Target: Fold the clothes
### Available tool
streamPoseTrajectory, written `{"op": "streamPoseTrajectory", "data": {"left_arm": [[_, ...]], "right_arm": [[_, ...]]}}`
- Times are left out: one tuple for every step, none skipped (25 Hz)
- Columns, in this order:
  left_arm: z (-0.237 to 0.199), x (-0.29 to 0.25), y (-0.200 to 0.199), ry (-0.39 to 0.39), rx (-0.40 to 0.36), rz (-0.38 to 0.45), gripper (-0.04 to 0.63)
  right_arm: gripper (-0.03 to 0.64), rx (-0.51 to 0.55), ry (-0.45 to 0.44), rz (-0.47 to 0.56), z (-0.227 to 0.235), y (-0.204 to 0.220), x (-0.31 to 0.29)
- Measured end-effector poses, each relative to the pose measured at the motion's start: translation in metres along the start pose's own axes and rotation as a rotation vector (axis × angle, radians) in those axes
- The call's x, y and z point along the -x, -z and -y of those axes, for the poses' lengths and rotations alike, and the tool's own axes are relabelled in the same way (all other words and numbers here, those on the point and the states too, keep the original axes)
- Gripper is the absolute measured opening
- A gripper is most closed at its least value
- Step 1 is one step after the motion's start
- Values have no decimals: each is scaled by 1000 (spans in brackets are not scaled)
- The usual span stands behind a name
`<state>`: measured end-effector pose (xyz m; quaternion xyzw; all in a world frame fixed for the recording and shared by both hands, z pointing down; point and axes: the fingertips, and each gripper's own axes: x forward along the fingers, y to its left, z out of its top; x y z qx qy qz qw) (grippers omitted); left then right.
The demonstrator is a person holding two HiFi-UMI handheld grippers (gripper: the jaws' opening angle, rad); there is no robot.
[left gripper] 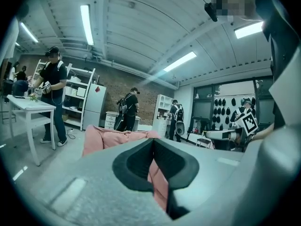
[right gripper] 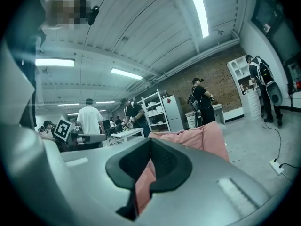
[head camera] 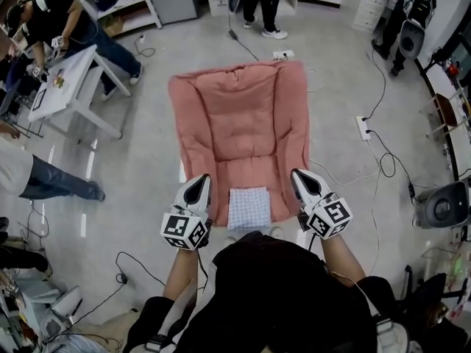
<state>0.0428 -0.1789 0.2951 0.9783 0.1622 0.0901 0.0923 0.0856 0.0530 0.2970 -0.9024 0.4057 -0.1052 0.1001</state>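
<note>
The first fold seemed in hand. The left gripper point(head camera: 197, 184) and the right gripper point(head camera: 302, 176) each had their fingers clamped shut on pink fabric at the near edge of the one pink quilted garment point(head camera: 239, 109), which lay spread flat in front of the person. One small checked cloth point(head camera: 248, 208) lay on its near end, between the two grippers. The next move would likely call for lifting both corners together and carrying them evenly toward the far edge.

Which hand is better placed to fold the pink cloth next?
Neither wins: the left tool and right tool each pinch a near corner of the pink cloth, so both should probably carry it together.
</note>
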Motion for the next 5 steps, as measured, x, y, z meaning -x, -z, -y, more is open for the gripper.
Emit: {"op": "streamPoseTrajectory", "data": {"left_arm": [[1,0,0,3,1,0,8],[3,-1,1,7,2,-1,6],[3,-1,2,9,3,-2,6],[4,-1,3,12,3,-4,6],[4,-1,4,14,4,-6,8]], "right_arm": [[5,-2,1,-1,1,0,1],[5,-4,2,-3,1,1,1],[5,-6,2,-5,2,2,1],[5,-9,2,-8,2,3,1],[5,-11,1,-10,3,3,0]]}}
